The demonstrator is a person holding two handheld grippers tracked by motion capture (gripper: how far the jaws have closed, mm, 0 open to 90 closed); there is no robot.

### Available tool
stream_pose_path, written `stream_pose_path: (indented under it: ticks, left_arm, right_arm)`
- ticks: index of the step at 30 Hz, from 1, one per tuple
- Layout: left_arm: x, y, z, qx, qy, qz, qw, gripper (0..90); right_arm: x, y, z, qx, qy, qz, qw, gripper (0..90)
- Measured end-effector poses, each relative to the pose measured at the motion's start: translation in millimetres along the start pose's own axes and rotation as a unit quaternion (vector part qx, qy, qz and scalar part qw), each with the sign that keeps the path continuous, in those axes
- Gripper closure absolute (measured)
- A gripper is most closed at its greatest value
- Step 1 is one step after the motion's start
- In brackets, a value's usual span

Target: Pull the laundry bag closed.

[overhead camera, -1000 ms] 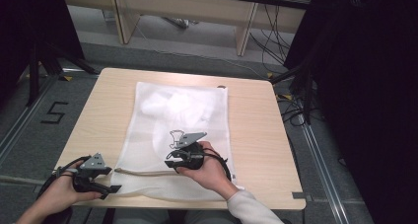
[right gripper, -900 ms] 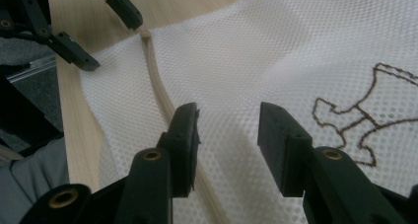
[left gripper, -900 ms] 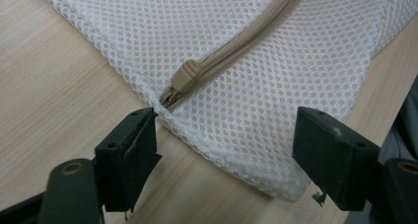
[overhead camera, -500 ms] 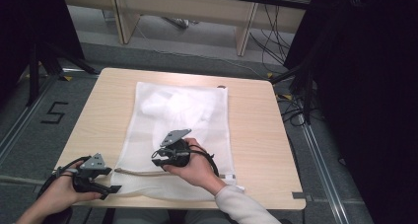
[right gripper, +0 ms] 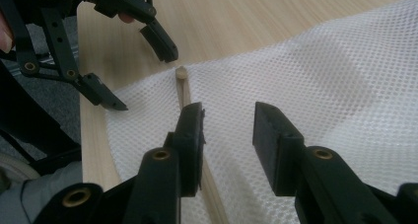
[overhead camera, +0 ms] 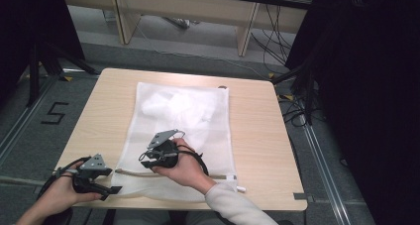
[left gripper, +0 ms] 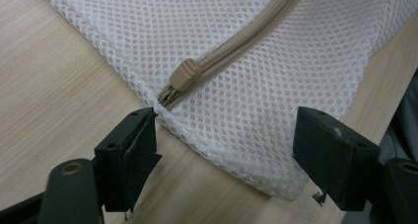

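A white mesh bag (overhead camera: pixel 185 118) lies flat in the middle of the wooden table (overhead camera: pixel 255 121), with something white bunched inside its far end. A beige zipper (overhead camera: pixel 136 173) runs along its near edge. In the left gripper view the zipper pull (left gripper: pixel 184 76) sits at the bag's corner, just ahead of my left gripper (left gripper: pixel 224 145), whose jaws stand wide open on either side of that corner. My right gripper (right gripper: pixel 226 130) hovers low over the mesh beside the zipper (right gripper: pixel 185 93), jaws parted with nothing between them. The left gripper (right gripper: pixel 140 68) shows beyond it.
The table's near edge (overhead camera: pixel 198 205) runs just below the bag. Desk legs and cables (overhead camera: pixel 277 41) stand on the floor behind the table. A floor marking "5" (overhead camera: pixel 53 113) lies to the left. Bare wood flanks the bag on both sides.
My right gripper has moved left across the bag toward the zipper end and the left gripper. The left gripper has stayed at the bag's near-left corner.
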State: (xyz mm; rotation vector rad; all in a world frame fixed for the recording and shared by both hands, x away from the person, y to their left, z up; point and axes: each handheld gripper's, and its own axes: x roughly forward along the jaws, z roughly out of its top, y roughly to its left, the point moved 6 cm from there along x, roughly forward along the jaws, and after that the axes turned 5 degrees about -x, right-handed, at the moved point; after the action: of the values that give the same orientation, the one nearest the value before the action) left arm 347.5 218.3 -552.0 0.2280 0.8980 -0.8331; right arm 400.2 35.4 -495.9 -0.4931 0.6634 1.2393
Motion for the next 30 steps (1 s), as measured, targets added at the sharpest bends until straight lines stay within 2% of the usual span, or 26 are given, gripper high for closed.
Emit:
stream_pose_path:
  ticks: [23,26,27,29,30]
  left_arm:
    - [-1.5,0.7,-1.0,-0.002,-0.001,0.002,1.0,23.8]
    - [-1.4,-0.3,-1.8,-0.013,-0.002,0.001,0.9999,23.7]
    - [-1.4,-0.3,-1.9,-0.013,-0.002,0.001,0.9999,23.7]
    - [-1.7,-0.5,-2.0,-0.012,-0.002,0.001,0.9999,23.7]
    - [-2.2,0.1,-1.7,-0.005,-0.002,0.002,1.0,23.7]
  right_arm:
    - [22.8,9.9,9.1,-0.009,0.014,0.019,0.9997,67.1]
    - [26.7,11.5,9.5,-0.009,0.016,0.022,0.9996,67.1]
    - [28.3,10.9,10.3,-0.023,0.014,0.025,0.9993,67.1]
    - [30.6,12.4,10.5,-0.015,0.017,0.026,0.9994,67.2]
    - [31.6,13.3,10.7,-0.014,0.02,0.027,0.9993,67.2]
